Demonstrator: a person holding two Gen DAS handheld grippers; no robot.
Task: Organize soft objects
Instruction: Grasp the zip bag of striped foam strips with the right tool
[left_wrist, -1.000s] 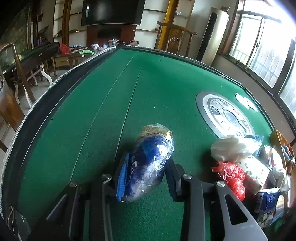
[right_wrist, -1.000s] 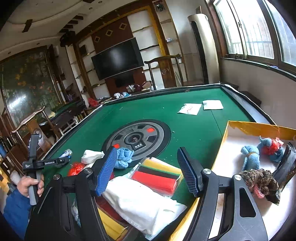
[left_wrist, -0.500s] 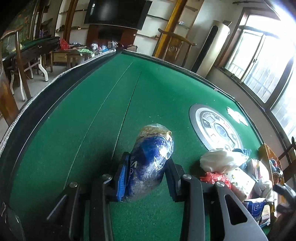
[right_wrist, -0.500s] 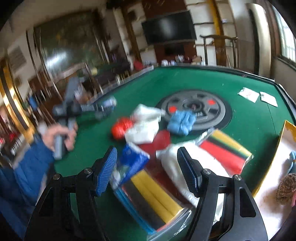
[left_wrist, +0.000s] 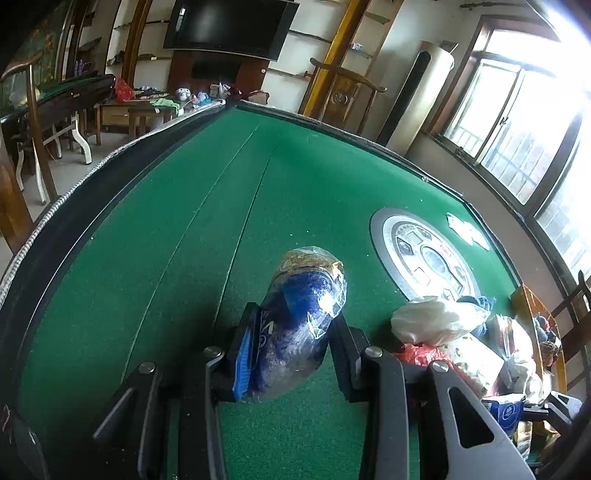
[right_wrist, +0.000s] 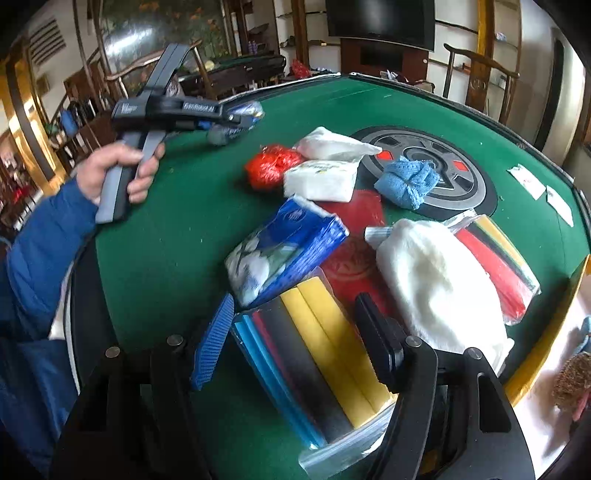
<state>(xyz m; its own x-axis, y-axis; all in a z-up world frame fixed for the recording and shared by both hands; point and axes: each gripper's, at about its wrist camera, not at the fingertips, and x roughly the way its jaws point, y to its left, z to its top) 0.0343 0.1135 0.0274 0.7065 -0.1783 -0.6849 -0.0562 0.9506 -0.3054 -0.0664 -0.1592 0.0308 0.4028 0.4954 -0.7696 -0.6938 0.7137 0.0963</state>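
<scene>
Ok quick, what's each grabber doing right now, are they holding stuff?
Left gripper: shut on the blue bundle in clear plastic.
Right gripper: open, holding nothing, its fingers on either side of the pack of coloured sponges.

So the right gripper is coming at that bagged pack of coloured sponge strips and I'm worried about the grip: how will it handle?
The pack of sponge strips probably squashes between the fingers and weighs little. Its clear plastic bag looks glossy, so it may slip. Being long and flat, it likely sags rather than rolls.
</scene>
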